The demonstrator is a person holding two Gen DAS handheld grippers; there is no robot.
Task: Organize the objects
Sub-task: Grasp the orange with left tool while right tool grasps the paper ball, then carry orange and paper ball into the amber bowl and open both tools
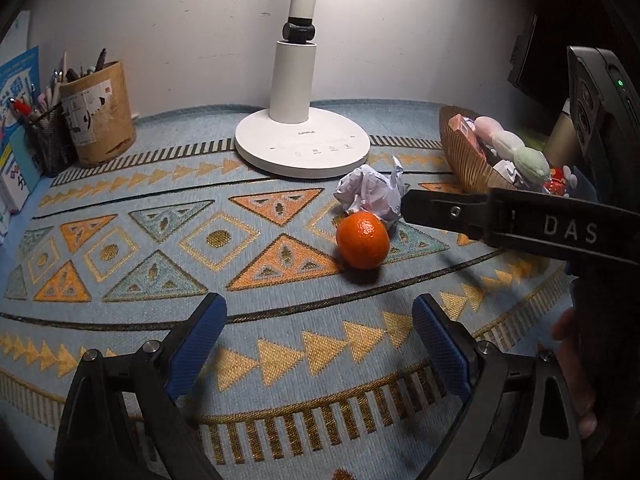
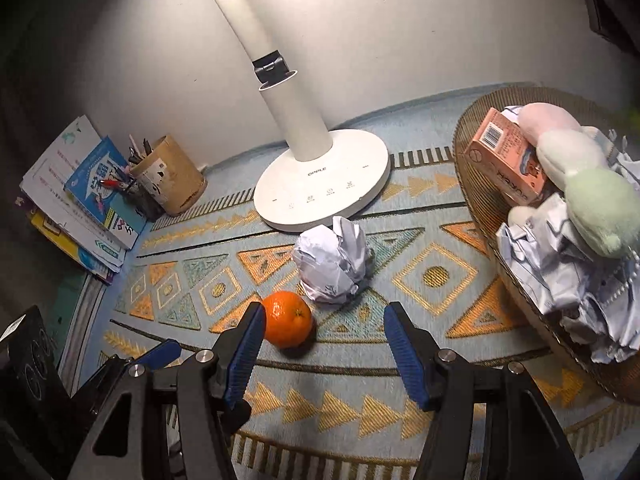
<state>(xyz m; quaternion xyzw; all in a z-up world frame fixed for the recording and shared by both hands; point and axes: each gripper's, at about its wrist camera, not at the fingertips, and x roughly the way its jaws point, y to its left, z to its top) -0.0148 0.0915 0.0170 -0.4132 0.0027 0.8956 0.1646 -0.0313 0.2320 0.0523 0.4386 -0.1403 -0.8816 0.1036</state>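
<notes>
An orange (image 2: pixel 287 325) lies on the patterned mat (image 2: pixel 432 276), with a crumpled paper ball (image 2: pixel 332 266) just behind it. My right gripper (image 2: pixel 326 340) stands open; the orange sits just past its left fingertip, and no pad presses on it. In the left wrist view the same orange (image 1: pixel 363 240) and paper ball (image 1: pixel 370 194) lie ahead, to the right. My left gripper (image 1: pixel 320 340) is wide open over bare mat, short of the orange. The right gripper (image 1: pixel 412 208) reaches in from the right, above the paper ball. One left pad (image 2: pixel 158 354) shows at lower left.
A woven basket (image 2: pixel 480 240) at right holds a pink box (image 2: pixel 506 160), a plush toy (image 2: pixel 592 200) and crumpled papers. A white lamp base (image 1: pixel 302 148) stands behind the paper ball. Pen holders (image 1: pixel 102 114) and stacked books (image 2: pixel 80 200) fill the back left.
</notes>
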